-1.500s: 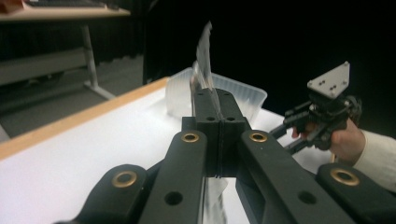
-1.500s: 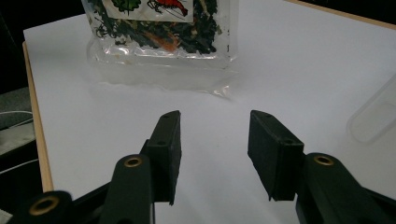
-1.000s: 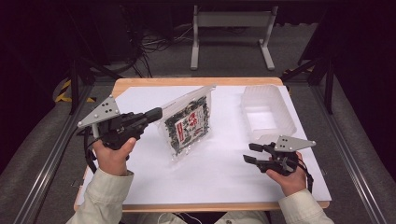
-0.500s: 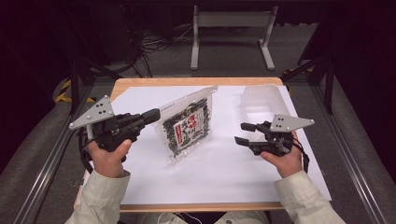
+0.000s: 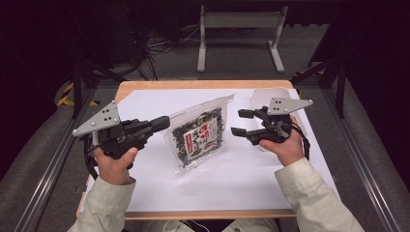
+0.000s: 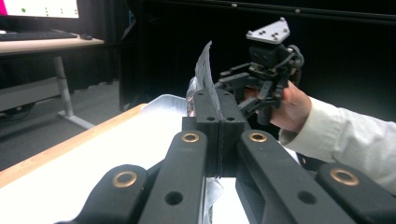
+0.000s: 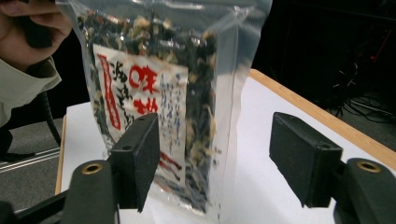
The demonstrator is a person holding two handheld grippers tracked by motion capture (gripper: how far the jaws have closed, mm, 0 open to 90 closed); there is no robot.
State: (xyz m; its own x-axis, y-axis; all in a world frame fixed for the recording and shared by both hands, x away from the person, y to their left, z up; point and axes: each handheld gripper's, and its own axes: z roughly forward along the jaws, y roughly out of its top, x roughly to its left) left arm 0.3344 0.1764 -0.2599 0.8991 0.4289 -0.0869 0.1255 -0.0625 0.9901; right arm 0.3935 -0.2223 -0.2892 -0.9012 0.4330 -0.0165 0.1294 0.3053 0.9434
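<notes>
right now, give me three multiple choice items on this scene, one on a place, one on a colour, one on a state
1. Where is the clear tray?
A. at the table's far right, behind the right gripper
B. at the near left corner
C. on the floor

2. What colour is the large print on the bag?
A. blue
B. red
C. green

3. How does the left gripper stand?
A. wide open over the sheet
B. shut on the tray
C. shut on the bag's edge

Key: 1 A, the high view shows the tray past the right gripper at the far right; 2 B, the right gripper view shows red characters on the white label; 3 C, the left gripper view shows the jaws pressed together with the bag's film between them.
</notes>
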